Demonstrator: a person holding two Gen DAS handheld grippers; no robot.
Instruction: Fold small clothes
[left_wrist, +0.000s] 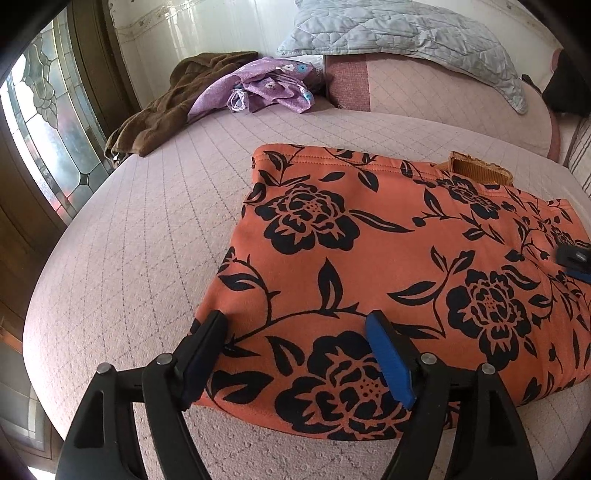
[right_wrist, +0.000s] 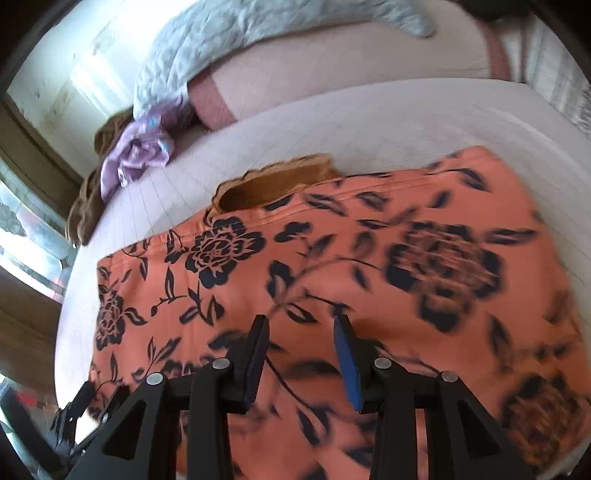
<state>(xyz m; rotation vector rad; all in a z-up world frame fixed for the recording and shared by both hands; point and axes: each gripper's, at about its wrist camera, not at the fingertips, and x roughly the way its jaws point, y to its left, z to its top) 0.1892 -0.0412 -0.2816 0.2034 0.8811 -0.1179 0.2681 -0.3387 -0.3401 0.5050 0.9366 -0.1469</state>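
While the orange garment with its black flower print lies flat on the pink quilted bed, I hold my left tongs low over its near left corner. The jaws are spread wide, one finger at the cloth's left edge and the blue-padded one over the fabric, and nothing is gripped between them. The garment looks already folded into a rough rectangle, with a brown ribbed collar poking out at its far edge.

In the right wrist view my right tongs hang above the middle of the same garment, jaws parted with a clear gap and only printed cloth visible between them; I cannot tell whether the tips touch the fabric. That picture is blurred toward its right side. The brown collar shows beyond the far hem there too. At the lower left of that view I can make out my left tongs at the garment's corner.

Farther up the bed, well apart from the garment, sit a crumpled purple cloth and a brown cloth side by side, touching. A pale blue quilt is draped over a big pink pillow at the head of the bed. A stained-glass window stands to the left.
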